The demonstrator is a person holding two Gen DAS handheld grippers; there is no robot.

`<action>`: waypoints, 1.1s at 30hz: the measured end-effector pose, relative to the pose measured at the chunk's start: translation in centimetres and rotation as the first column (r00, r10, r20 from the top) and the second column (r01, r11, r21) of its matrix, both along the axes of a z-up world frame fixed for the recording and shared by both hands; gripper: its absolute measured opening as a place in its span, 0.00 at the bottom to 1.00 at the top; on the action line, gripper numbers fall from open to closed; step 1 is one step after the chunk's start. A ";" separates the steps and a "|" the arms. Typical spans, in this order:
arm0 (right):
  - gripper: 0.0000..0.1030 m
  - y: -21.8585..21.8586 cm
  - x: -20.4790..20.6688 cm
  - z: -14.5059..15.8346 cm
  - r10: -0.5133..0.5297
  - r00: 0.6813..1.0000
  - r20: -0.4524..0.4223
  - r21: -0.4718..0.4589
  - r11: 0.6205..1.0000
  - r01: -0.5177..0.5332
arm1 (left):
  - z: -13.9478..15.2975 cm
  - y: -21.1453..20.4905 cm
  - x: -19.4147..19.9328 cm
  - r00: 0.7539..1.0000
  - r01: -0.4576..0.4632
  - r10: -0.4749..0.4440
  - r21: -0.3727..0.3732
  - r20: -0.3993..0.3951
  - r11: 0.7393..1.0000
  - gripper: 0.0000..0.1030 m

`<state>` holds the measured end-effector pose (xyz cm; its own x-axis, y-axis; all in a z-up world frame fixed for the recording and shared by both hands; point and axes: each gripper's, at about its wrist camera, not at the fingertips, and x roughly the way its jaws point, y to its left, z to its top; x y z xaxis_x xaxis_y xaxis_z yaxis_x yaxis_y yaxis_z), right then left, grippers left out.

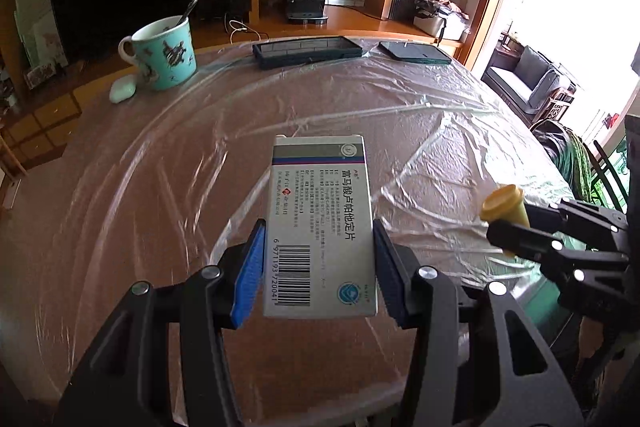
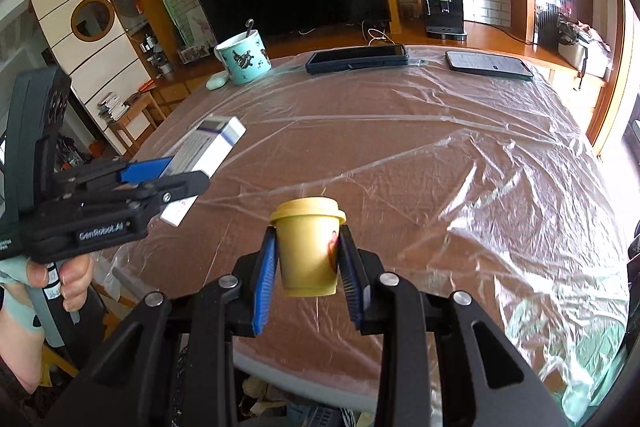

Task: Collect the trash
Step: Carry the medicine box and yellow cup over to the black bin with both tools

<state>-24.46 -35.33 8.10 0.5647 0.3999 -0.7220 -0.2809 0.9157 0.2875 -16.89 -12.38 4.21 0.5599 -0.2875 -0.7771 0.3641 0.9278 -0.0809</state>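
At far left a mug (image 1: 164,53) stands on the film-covered table (image 1: 400,115), two phones (image 1: 306,51) beyond; the left gripper (image 1: 320,263) clamps a white box (image 1: 320,223) by its sides, lifted above the table; right of it, the right gripper (image 2: 308,259) squeezes a small yellow cup (image 2: 308,247), also aloft.

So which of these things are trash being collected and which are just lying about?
Trash, each held in a tool:
pill box
yellow cup

Lying about on the table:
mug
earbud case
two phones
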 end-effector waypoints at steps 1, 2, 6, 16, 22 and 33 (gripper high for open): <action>0.30 0.0 -0.2 0.0 0.001 1.000 -0.001 0.001 1.000 -0.001 | -0.1 0.1 -0.3 1.000 -0.003 0.003 -0.002 -0.002 1.000 0.50; 0.30 0.1 -0.4 0.0 0.002 1.000 0.000 0.001 1.000 -0.002 | -0.3 0.4 -0.7 1.000 -0.004 0.004 -0.003 -0.004 1.000 0.50; 0.30 0.3 -1.1 0.2 0.010 1.000 0.006 0.002 1.000 -0.010 | -0.7 0.7 -2.0 1.000 -0.011 0.011 0.006 -0.001 1.000 0.50; 0.30 0.2 -2.8 0.9 0.016 1.000 0.023 0.003 1.000 -0.016 | -0.4 1.3 -4.3 1.000 -0.003 0.003 0.015 0.028 1.000 0.50; 0.30 0.1 -3.9 1.6 0.030 0.999 0.042 0.015 0.999 -0.031 | 0.3 1.4 -5.9 0.999 0.026 -0.026 -0.003 0.047 1.000 0.50; 0.30 -0.4 -6.5 1.1 0.058 0.998 0.027 0.022 0.998 -0.059 | 0.6 1.8 -9.5 0.996 0.080 -0.079 -0.018 0.051 0.997 0.50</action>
